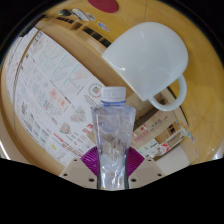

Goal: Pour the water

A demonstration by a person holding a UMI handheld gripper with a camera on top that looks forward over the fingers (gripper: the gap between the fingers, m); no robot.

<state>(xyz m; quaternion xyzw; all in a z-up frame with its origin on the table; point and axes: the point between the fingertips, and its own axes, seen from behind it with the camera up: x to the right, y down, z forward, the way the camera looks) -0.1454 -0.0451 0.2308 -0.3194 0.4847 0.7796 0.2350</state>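
A clear plastic water bottle (111,135) with a white cap stands upright between my fingers. Both magenta pads (93,160) press against its sides, so my gripper (112,165) is shut on it. A white mug (146,59) with a handle sits on the wooden table (190,35) just beyond the bottle and to its right, its handle pointing back toward the bottle. The bottle's cap reaches about level with the mug's near side.
A large printed sheet with coloured pictures (50,85) covers the table left of the bottle. A red lid-like object (106,5) and a small dark item (87,16) lie far beyond the mug.
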